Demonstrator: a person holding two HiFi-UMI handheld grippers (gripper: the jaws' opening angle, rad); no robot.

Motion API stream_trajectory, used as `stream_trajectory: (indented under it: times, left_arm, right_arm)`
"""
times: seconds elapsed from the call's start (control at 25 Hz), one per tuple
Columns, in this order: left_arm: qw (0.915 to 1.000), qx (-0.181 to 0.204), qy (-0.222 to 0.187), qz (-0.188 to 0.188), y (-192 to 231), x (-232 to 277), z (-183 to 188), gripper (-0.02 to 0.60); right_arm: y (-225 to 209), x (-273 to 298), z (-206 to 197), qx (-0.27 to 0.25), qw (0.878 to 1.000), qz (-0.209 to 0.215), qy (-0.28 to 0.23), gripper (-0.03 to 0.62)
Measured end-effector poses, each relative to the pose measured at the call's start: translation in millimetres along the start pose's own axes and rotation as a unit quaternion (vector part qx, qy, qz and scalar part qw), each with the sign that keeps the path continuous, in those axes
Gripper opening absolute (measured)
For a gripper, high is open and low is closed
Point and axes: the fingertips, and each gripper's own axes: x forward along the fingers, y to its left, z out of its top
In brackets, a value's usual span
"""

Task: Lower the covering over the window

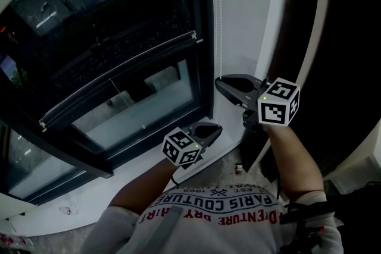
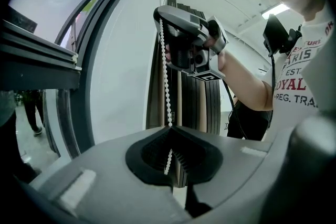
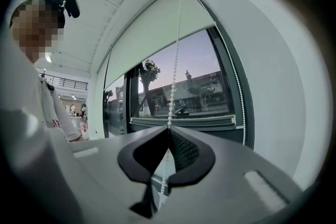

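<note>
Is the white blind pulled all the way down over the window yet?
No, the white roller blind covers only the top of the window glass, and a tree outside shows below it.

The bead chain (image 1: 219, 21) hangs just right of the window (image 1: 119, 38). On it, the right gripper (image 1: 219, 84) sits above the left gripper (image 1: 218, 127). The blind (image 3: 157, 39) seems to cover the window's upper part.

White roller blind (image 3: 157, 34) partly lowered; its bead chain (image 3: 176, 60) hangs straight.
</note>
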Motion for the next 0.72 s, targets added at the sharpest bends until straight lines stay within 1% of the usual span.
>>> stream_trajectory:
  times: [0.2,0.32,0.48,0.6,0.72]
  left_arm:
    - [0.9999,-0.008,-0.015,0.004,8,0,-1,0.004]
    - [1.0,-0.002,-0.002,0.002,8,4,-9,0.003]
    - [0.9997,-0.02,0.009,-0.008,2,9,-32,0.005]
    - [0.9993,-0.024,0.026,-0.013,0,14,-57,0.005]
    - [0.9986,-0.036,0.035,-0.017,0,18,-83,0.005]
  right_arm:
    - [0,-5,-1,0.005,1.0,-0.006,-0.015,0.008]
    - [1,-5,-8,-0.002,1.0,-0.009,-0.004,0.008]
    - [-2,-7,-33,0.015,1.0,-0.008,0.011,0.008]
    - [-3,-6,-60,0.01,0.999,-0.009,0.035,0.008]
    - [-1,-3,-87,0.021,0.998,-0.008,0.051,0.008]
